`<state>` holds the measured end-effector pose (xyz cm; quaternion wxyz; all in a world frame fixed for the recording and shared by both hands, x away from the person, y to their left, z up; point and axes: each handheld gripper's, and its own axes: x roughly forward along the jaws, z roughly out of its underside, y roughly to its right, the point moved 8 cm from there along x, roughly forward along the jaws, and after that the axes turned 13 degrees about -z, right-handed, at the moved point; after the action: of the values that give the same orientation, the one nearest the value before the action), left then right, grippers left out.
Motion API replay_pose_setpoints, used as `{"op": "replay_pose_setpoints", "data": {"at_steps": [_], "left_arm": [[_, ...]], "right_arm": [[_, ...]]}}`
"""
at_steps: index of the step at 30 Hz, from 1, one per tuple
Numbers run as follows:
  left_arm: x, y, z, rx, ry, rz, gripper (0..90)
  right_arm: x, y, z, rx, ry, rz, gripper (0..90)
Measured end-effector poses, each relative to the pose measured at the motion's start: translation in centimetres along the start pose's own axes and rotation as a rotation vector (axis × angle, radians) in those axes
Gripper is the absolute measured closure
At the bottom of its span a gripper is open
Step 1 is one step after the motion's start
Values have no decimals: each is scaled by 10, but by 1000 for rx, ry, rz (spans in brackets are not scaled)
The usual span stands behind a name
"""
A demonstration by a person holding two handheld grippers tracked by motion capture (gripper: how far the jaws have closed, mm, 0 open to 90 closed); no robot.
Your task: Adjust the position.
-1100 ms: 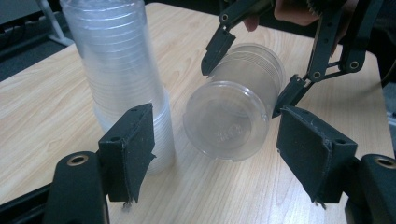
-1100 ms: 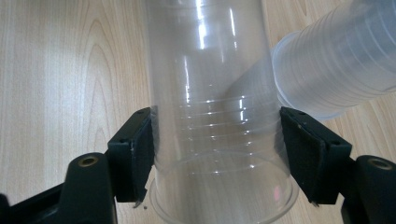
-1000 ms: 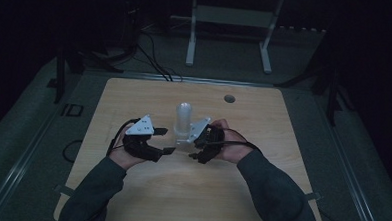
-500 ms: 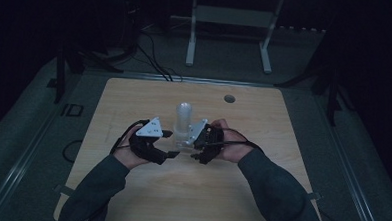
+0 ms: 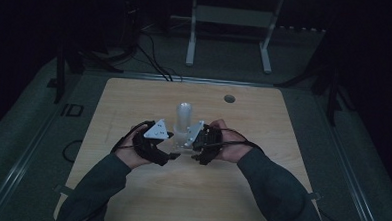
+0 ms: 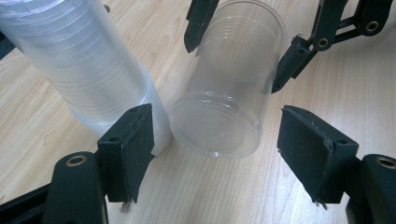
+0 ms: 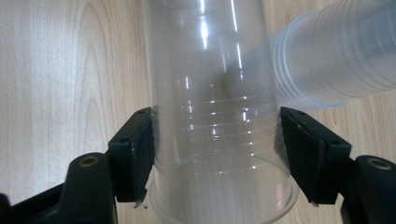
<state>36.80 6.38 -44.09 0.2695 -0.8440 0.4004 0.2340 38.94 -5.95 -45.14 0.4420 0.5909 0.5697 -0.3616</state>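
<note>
Holding its jaws wide, your left tool (image 6: 215, 158) brackets the base of the clear cup (image 6: 229, 88) without touching it; the stack (image 6: 88, 70) stands just left on the bench (image 6: 28, 116). Your right tool (image 7: 217, 154) grips that cup near its rim.

A clear plastic cup (image 6: 231, 88) lies tipped on its side, lifted above the wooden table, with its round bottom facing the left gripper view. Thin rings run around its wall near the open end. Just beside it stands a tall stack of clear cups (image 6: 81, 65), upright on the table.
</note>
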Motion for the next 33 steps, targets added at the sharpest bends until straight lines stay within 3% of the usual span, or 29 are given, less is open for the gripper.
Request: {"op": "replay_pose_setpoints", "data": {"at_steps": [6,33], "left_arm": [[2,1,-1,17,-14,-5,276],[10,5,6,163,-143,-41,277]], "right_arm": [[2,0,1,-9,-25,1,310],[9,2,0,-39,-125,8,312]]}}
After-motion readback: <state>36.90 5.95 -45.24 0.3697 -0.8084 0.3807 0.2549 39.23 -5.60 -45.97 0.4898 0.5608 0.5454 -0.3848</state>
